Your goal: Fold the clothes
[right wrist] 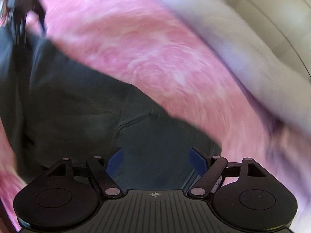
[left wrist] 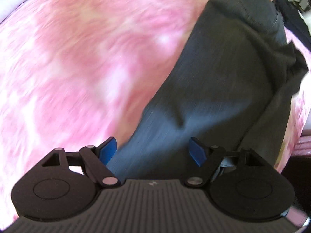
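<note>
Below both cameras, a dark grey garment [left wrist: 223,81] lies spread on a pink mottled blanket [left wrist: 77,68]. Both pictures are smeared by motion, so fine detail in the cloth is hard to read.

From the left wrist view, the left gripper [left wrist: 154,151] points down at the near end of the garment. Its blue pads [left wrist: 107,150] stand wide apart, and nothing is pinched between them; the dark fabric simply runs under the gap. The garment stretches from there up and to the right as a long band, with a bunched, wrinkled edge at its far right end. The blanket fills the rest of the view to the left.

From the right wrist view, the right gripper [right wrist: 155,162] also hangs over the garment [right wrist: 68,101] with its blue pads [right wrist: 115,162] spread wide. No cloth is caught in them; the fabric shows below the gap, and whether the pads touch it cannot be told. A seam or crease [right wrist: 134,122] crosses the fabric just ahead of the fingers. Beyond the garment the blanket [right wrist: 155,58] runs diagonally, and past it a pale surface [right wrist: 252,38] fills the upper right corner.
</note>
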Demonstrator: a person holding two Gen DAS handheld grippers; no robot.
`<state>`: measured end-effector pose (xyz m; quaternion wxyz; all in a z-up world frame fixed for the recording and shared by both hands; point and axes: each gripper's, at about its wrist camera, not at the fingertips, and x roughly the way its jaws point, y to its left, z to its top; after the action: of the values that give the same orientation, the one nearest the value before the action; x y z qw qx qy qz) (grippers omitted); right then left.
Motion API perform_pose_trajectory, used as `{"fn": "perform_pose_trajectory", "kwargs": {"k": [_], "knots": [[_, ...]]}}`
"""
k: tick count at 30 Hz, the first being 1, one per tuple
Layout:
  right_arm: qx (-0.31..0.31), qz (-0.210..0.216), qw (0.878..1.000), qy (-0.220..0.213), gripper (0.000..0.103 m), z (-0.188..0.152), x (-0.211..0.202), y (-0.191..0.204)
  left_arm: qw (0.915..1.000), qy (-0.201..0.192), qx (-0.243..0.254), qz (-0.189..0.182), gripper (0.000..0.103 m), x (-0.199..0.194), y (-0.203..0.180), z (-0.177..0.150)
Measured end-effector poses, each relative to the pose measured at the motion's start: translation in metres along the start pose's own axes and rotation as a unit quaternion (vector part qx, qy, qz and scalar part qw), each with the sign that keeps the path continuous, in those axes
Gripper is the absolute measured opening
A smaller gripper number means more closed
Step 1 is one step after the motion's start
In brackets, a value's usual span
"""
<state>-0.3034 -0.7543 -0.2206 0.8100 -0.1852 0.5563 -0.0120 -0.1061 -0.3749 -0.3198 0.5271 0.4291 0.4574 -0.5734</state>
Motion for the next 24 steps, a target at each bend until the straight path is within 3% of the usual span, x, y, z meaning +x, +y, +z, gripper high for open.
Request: {"fn": "perform_pose_trajectory", "kwargs": {"k": [4,8,13,14,15,17,18,24], "knots": [[-0.102,0.032,0.993,0.04,0.081,0.03,0.046,-0.043,0.9997,0.015,-0.011,0.013,0.078,-0.008,0.029,-0.04],[-0.105,0.095,0.986,0.089,0.083,0.037,0.102,-0.08,0.9991,0.038,0.008,0.018,0.078,0.001,0.043,-0.057],[-0.114,0.158,0.964,0.178,0.082,0.032,0.146,-0.086,0.9966,0.061,0.05,0.021,0.078,0.005,0.056,-0.075],[-0.105,0.161,0.965,0.181,0.071,0.031,0.144,-0.087,0.9966,0.062,0.051,0.021,0.078,0.002,0.062,-0.079],[-0.089,0.165,0.965,0.182,0.049,0.032,0.139,-0.092,0.9965,0.063,0.05,0.021,0.078,-0.001,0.067,-0.083],[-0.072,0.171,0.967,0.174,0.024,0.032,0.123,-0.097,0.9965,0.066,0.046,0.021,0.078,-0.009,0.079,-0.09],[-0.07,0.172,0.968,0.166,0.018,0.031,0.111,-0.098,0.9965,0.067,0.046,0.02,0.078,-0.011,0.084,-0.093],[-0.102,0.132,0.978,0.127,0.013,0.006,0.02,-0.075,0.9941,0.078,0.074,0.0,0.076,-0.01,0.094,-0.094]]}}
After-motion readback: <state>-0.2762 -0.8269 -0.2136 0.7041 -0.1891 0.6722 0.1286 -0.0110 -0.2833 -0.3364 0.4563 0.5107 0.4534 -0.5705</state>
